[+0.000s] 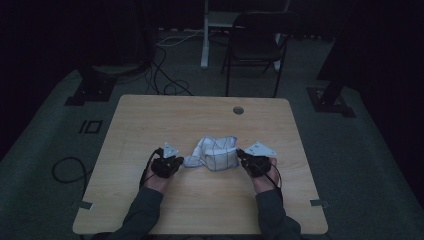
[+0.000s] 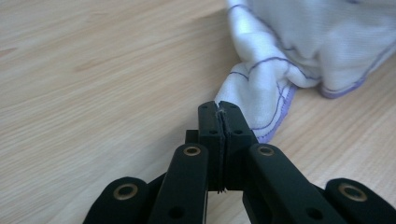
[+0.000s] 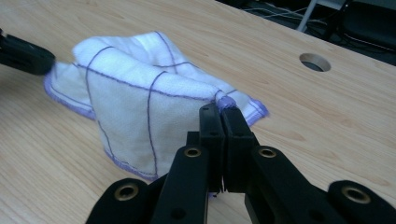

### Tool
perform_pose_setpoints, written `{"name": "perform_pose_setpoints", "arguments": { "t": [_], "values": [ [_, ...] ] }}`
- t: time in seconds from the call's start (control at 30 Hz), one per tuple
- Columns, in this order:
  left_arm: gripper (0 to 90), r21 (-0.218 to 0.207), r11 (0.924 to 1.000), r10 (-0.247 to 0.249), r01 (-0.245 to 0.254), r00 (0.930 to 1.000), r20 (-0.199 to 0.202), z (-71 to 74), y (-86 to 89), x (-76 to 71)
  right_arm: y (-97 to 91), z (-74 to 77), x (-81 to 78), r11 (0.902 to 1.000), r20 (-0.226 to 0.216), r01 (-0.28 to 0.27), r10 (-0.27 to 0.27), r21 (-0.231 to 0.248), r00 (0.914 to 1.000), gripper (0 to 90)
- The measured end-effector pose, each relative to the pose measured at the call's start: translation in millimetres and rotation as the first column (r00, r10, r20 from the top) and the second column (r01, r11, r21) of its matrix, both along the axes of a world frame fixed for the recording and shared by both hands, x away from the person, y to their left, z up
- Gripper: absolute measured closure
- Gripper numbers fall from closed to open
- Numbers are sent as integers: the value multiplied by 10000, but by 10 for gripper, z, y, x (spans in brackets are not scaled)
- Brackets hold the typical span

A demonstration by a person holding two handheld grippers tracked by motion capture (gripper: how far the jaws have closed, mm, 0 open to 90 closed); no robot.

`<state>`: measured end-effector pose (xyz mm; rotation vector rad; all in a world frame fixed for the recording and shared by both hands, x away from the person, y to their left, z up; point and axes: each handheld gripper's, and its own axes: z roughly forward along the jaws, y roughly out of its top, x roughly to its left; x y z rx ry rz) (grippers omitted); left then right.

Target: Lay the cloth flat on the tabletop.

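Note:
A white cloth (image 1: pixel 214 152) with purple grid lines and a purple hem lies bunched on the wooden table (image 1: pixel 200 115). My left gripper (image 1: pixel 181 161) is at the cloth's left end. In the left gripper view the black jaws (image 2: pixel 219 108) are shut, pinching a corner of the cloth (image 2: pixel 275 74), with threads showing between them. My right gripper (image 1: pixel 239 153) is at the cloth's right end. In the right gripper view its jaws (image 3: pixel 220 109) are shut on a purple-hemmed corner, and the cloth (image 3: pixel 135 93) rises in a fold between the two grippers. The left gripper's tip (image 3: pixel 23 53) shows at the far left edge of that view.
A round cable hole (image 1: pixel 238 110) sits in the table's far right part (image 3: pixel 314 61). Beyond the table stand a dark folding chair (image 1: pixel 255 47) and a white post (image 1: pixel 205 35), with cables on the floor (image 1: pixel 165 80). Bare wood surrounds the cloth.

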<state>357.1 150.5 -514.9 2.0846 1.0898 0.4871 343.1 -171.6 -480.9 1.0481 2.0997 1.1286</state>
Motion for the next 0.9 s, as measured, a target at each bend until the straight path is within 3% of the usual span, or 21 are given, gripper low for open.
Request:
{"name": "perform_pose_setpoints", "arguments": {
  "t": [0.23, 0.47, 0.57, 0.6, 0.9],
  "values": [
    [896, -57, 9990, 438, -437, 9989, 170, 56, 157, 28, -83, -4, 9, 9996, -20, 267, -267, 29, 9996, 895],
    [896, -219, 9935, 1128, -1121, 9930, 358, 112, 367, 61, -186, -7, 24, 9982, -37, 591, -591, 20, 9982, 895],
    [897, -215, 9927, 1196, -1188, 9920, 395, 117, 395, 66, -200, -6, 27, 9980, -41, 628, -627, 30, 9980, 895],
    [896, -208, 9895, 1436, -1428, 9885, 465, 139, 468, 73, -243, 5, 31, 9971, -19, 758, -757, 51, 9971, 895],
    [897, -74, 9834, 1812, -1812, 9812, 657, 184, 546, 81, -291, 26, 35, 9960, 10, 889, -889, 62, 9960, 895]
  ]
}}
